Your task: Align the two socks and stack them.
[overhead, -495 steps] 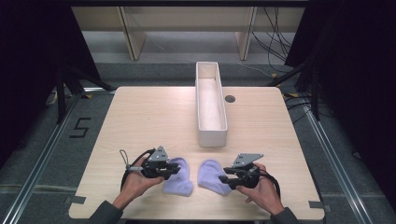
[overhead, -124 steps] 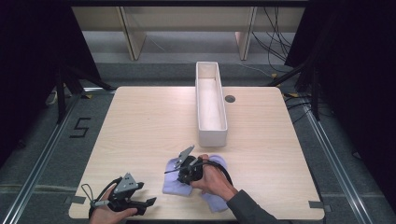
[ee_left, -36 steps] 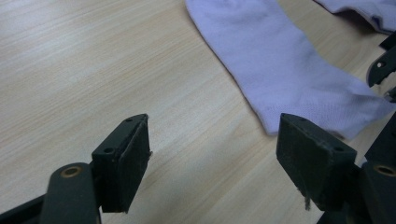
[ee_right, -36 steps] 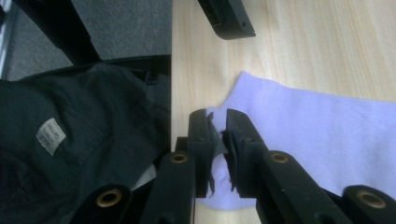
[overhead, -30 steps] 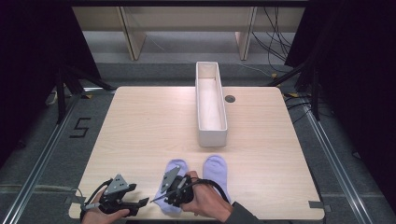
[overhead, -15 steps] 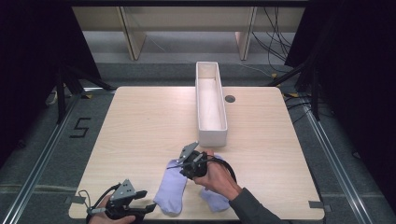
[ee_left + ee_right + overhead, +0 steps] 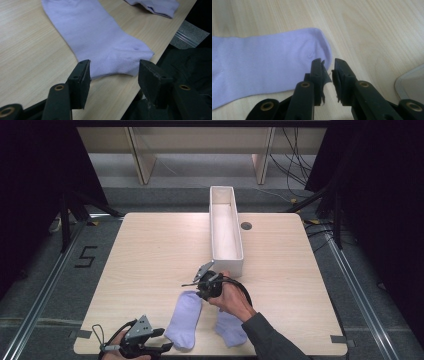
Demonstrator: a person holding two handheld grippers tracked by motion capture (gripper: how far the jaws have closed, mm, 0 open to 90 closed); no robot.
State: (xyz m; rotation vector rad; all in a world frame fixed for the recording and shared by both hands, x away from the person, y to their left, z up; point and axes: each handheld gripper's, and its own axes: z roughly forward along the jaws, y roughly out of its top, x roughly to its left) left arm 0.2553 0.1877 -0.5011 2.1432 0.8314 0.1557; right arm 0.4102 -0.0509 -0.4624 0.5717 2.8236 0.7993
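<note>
Two lilac socks lie on the near part of the surface [image 7: 150,250], a pale wood tabletop. The left sock [image 7: 184,319] stretches flat from the front edge towards the middle; the right sock [image 7: 231,329] lies just beside it, partly hidden under the person's right forearm.

The left gripper [image 7: 162,348] sits at the front edge, level with the near end of the left sock. In the left gripper view its jaws are spread and have just been closing in; the sock's near end [image 7: 117,62] lies between them, with one pad close at the sock's edge and the other standing clear, so nothing is pinched.

The right gripper [image 7: 200,281] hovers at the far tip of the left sock, near the end of a long white tray [image 7: 226,227]. In the right gripper view its jaws stand slightly apart, having just been opening a little; the sock's rounded tip [image 7: 287,57] lies just ahead of and beside them, and I see no cloth caught in the narrow gap.

The tray runs lengthwise away from the person and its near end stands close behind the right gripper. A small round dark fitting [image 7: 246,225] is set into the surface right of the tray.

Around the surface lies a grey floor [image 7: 45,270] marked with a painted "5" [image 7: 85,256]. Pale shelving [image 7: 200,145] stands beyond, with loose cables [image 7: 295,165] at the far right.
</note>
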